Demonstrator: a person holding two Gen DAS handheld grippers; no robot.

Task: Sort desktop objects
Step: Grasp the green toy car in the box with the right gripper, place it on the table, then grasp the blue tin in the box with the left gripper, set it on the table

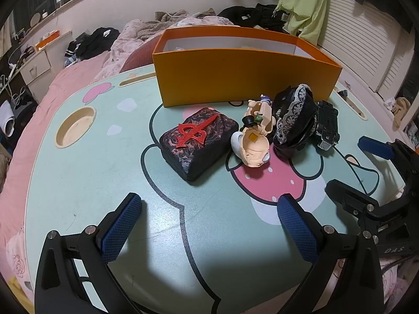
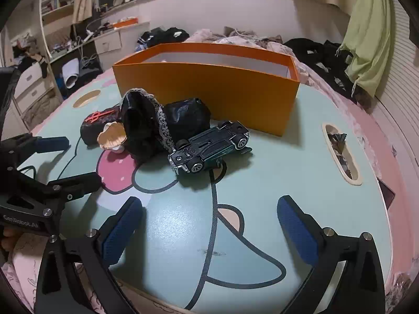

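An open orange box (image 1: 235, 78) stands at the back of the mint cartoon table (image 1: 78, 183); it also shows in the right wrist view (image 2: 222, 89). In front of it lie a dark block with a red emblem (image 1: 197, 144), a beige toy figure (image 1: 255, 137), a black lace-trimmed cloth (image 1: 293, 115) and an upturned black toy car (image 2: 209, 147). My left gripper (image 1: 209, 225) is open and empty, short of the block. My right gripper (image 2: 209, 227) is open and empty, short of the car. Each gripper shows at the side of the other's view.
The table has a round cup recess (image 1: 76, 127) at the left and a slot (image 2: 341, 154) at the right holding dark scraps. It stands on a pink bed with clothes (image 2: 324, 57) behind. Drawers (image 2: 28, 86) stand far left.
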